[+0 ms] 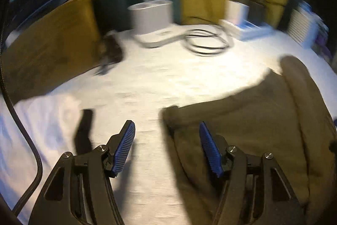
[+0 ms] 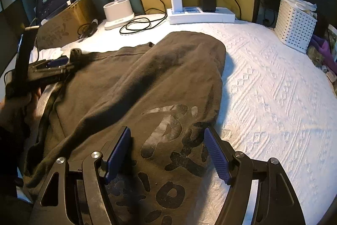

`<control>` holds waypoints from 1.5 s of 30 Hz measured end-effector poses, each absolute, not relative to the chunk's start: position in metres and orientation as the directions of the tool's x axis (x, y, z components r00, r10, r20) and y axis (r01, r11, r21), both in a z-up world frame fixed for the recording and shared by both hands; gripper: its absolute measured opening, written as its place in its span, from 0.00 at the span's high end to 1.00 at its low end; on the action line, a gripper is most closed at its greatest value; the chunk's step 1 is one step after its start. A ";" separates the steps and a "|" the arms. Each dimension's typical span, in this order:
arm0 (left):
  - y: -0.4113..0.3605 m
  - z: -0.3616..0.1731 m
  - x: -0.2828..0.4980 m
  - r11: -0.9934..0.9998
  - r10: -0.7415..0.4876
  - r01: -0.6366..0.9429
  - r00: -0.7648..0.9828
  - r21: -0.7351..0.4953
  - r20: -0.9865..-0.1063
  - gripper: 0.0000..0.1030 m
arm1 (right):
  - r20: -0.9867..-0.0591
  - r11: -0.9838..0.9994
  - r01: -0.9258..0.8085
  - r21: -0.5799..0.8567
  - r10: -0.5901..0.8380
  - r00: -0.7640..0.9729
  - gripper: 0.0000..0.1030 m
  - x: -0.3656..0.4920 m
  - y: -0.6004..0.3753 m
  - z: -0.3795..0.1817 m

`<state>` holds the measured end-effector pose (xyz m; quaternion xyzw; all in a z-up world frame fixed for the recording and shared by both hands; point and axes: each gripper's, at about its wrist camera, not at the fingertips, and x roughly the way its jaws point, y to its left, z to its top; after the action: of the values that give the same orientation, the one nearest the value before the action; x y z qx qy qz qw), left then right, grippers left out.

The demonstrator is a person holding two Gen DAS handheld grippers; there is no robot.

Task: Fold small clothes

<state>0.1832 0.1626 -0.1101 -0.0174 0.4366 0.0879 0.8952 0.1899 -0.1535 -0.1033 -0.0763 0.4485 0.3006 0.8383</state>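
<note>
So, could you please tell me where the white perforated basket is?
In the right wrist view, the white basket stands at the far right of the bedspread, right of the power strip.

Both wrist views look steeply down, close; both share the garment [image 2: 130, 81].

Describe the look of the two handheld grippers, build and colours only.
The left gripper and the right gripper match: black angular linkage arms with triangular cut-outs, round silver pivot screws, and flat fingers faced with ribbed blue pads. A black braided cable runs down beside the left one.
</note>
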 end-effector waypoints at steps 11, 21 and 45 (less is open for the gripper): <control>0.135 -0.078 0.104 0.985 -0.129 -0.017 0.594 -0.173 -0.794 0.38 | -0.789 0.803 -0.581 0.133 0.441 0.428 0.28 0.173 -0.154 -0.098; 0.089 -0.096 0.044 0.983 -0.158 0.005 0.519 -0.181 -0.840 0.38 | -0.777 0.791 -0.599 0.125 0.454 0.437 0.28 0.132 -0.162 -0.096; 0.028 -0.079 0.027 0.971 -0.238 0.134 0.578 -0.198 -0.781 0.39 | -0.770 0.828 -0.550 0.113 0.423 0.478 0.26 0.090 -0.212 -0.107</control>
<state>0.0269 0.0277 -0.0795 -0.0586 0.4474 -0.1049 0.8862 0.0903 -0.2122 -0.1073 -0.0748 0.4246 0.2838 0.8565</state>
